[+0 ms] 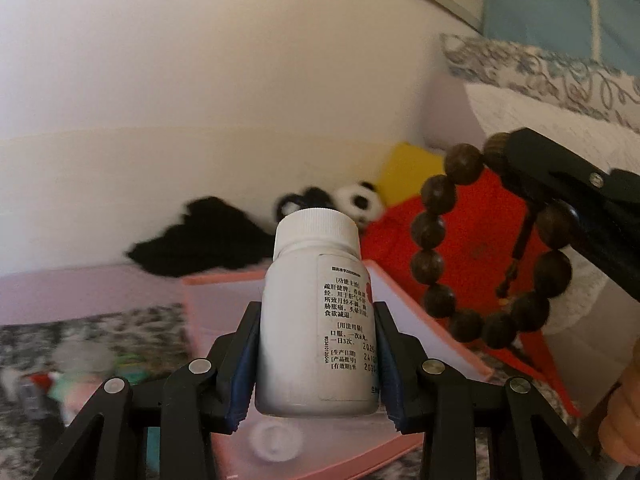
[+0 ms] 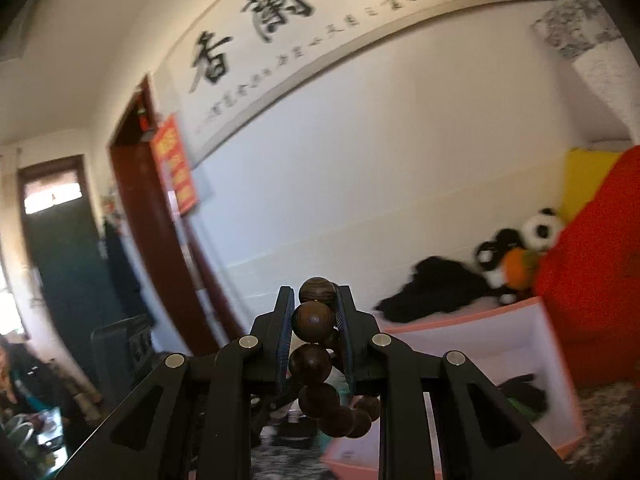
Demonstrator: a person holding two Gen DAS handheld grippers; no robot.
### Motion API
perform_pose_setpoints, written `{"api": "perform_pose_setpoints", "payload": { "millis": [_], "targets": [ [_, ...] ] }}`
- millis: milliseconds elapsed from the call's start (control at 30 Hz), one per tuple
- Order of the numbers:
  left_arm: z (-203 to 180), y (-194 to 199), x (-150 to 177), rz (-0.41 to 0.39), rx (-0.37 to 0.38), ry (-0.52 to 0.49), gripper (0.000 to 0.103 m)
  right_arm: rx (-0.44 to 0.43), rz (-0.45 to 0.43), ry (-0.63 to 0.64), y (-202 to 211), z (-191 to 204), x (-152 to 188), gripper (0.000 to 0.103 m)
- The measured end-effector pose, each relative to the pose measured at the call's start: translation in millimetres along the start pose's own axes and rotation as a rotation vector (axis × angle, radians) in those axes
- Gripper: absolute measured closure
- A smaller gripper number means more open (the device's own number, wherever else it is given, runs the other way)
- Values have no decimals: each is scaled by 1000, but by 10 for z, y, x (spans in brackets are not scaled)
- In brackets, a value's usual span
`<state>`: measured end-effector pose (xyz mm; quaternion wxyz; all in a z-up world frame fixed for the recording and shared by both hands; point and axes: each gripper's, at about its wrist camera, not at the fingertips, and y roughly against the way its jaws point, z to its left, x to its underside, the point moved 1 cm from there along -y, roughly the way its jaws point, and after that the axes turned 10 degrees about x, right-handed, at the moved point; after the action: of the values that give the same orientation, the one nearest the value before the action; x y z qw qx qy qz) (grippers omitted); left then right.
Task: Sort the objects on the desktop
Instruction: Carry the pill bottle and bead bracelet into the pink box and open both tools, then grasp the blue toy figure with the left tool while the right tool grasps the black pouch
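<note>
The left gripper [image 1: 316, 360] is clamped on one white bottle [image 1: 316, 320], its two blue-padded fingers [image 1: 244, 368] pressing the bottle's sides low down; the bottle stands upright with its ribbed cap on top and a label of Chinese print facing the camera. Below it lies one pink box [image 1: 420, 320], open, with a round white lid-like shape showing dimly on its floor. To the right, at about the bottle's height, the right gripper [image 2: 314, 336] is closed on one bracelet [image 1: 492, 248] of dark wooden beads: the top of the loop is pinched between its fingers and the rest hangs free, about thirteen beads showing in the left view, with a short dark tassel dangling inside the ring. In the right view the beads run in a column between the fingers, above the box [image 2: 500, 336]. On the patterned cloth [image 1: 92, 332] left of the box sit a few small blurred items, too smeared to count. Beyond the box lie one black garment [image 1: 204, 240], two panda toys [image 1: 360, 200], a red cushion [image 1: 472, 240] and a yellow one [image 1: 408, 168] against the white wall [image 1: 200, 80]. One calligraphy scroll [image 2: 320, 40] hangs high on it.
</note>
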<state>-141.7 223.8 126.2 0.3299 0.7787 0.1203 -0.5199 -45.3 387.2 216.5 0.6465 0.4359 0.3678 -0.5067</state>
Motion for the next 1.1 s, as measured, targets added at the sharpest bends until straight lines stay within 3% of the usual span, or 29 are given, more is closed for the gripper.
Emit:
{"api": "perform_pose_setpoints", "payload": {
  "millis": [100, 200, 233, 267, 300, 333, 567, 733, 867, 1033, 1100],
  "targets": [
    [-39, -293, 82, 45, 20, 2, 59, 96, 25, -21, -100, -301, -6, 80],
    [49, -616, 185, 137, 24, 57, 55, 198, 149, -47, -375, -577, 60, 75],
    [94, -690, 214, 167, 14, 80, 37, 231, 195, -63, -471, -652, 97, 57],
    [121, -718, 236, 181, -6, 93, 26, 262, 220, -85, -536, -717, 147, 20],
    [136, -702, 243, 172, -43, 95, 13, 285, 235, -103, -577, -766, 185, 7],
    [140, -656, 234, 154, -72, 91, 10, 289, 225, -111, -561, -780, 192, 2],
    [242, -57, 87, 52, -133, 114, 3, 246, 158, -141, -419, -628, 161, 2],
    [485, 453, 155, 42, -253, 124, 2, 167, 160, -136, -504, -243, 175, 1],
    [817, 926, 347, 61, -373, 147, 2, 80, 196, -105, -699, 221, 300, 1],
    [1450, 1668, 921, 101, -523, 252, 2, -30, 290, -30, -1042, 865, 644, 1],
    [1665, 1793, 1181, 148, -552, 292, 2, -57, 354, 16, -1242, 1130, 879, 1]
  ]
}}
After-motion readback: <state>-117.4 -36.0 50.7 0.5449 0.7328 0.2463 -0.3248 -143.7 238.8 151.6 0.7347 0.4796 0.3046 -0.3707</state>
